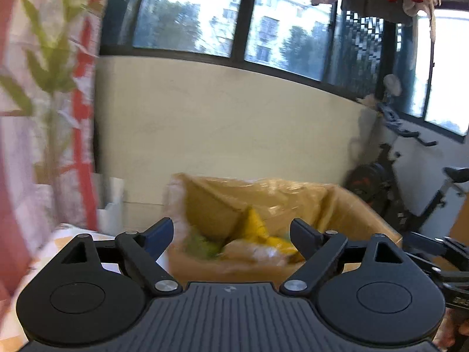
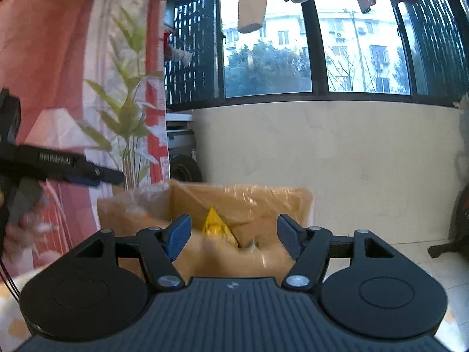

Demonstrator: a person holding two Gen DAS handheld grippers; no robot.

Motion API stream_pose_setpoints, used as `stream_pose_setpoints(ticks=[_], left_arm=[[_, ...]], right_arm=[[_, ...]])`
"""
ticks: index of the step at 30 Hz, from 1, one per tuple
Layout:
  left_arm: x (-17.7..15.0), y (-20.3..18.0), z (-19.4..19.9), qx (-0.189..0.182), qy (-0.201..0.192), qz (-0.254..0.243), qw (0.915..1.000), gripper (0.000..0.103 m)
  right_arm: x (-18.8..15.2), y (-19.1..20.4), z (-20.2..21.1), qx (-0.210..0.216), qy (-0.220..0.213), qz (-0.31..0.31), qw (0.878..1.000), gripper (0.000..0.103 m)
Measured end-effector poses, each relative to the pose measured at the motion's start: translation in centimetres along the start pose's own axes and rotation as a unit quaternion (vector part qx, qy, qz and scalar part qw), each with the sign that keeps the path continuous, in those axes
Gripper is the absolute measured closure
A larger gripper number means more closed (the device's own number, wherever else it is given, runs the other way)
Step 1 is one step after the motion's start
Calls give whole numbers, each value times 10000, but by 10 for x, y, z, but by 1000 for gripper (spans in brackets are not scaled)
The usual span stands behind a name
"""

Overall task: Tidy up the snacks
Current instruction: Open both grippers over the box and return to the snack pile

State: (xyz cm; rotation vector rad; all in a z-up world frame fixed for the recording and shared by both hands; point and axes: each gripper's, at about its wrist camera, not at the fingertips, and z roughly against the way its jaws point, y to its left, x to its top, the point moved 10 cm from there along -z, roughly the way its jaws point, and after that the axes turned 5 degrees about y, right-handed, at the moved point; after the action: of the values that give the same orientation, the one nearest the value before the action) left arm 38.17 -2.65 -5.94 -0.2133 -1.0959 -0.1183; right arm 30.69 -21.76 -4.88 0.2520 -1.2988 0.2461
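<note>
Left hand-held gripper (image 1: pixel 231 234) open, cardboard box (image 1: pixel 346 205) holding yellow snack packets (image 1: pixel 258 226)

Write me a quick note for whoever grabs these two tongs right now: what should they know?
Left tongs: open, holding nothing.
Right tongs: open, holding nothing.
Both point at the cardboard box lined with clear plastic.
Done so far: a yellow snack packet and a green packet already lie inside the box.
Left: no loose snacks show in either view, so look around before continuing.
</note>
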Motion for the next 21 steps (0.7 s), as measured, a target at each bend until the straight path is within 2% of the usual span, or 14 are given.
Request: stream_pose_setpoints(ticks=[3,5,7,11,14,21], left_arm=[[-21,11,13,221,25,149,9996,15],[-38,18,17,297,137,358,9988,15],[-56,23,18,362,230,524,9977,15],[-91,28,12,565,632,650,9943,14],[-111,32,10,713,850,664,9916,14],[-139,30,7,753,1044,806,9884,14]], right_arm=[[-26,-1,9,-43,142,-21,9999,35],[-50,-5,10,-106,403,-152,9990,36],[-75,-7,5,-231,677,-119,9974,44],[-131,-9,-9,-364,1329,188,9903,52],[-164,-11,-18,-408,1728,145,9840,59],[-187,-15,-29,-425,2053,-89,9777,63]])
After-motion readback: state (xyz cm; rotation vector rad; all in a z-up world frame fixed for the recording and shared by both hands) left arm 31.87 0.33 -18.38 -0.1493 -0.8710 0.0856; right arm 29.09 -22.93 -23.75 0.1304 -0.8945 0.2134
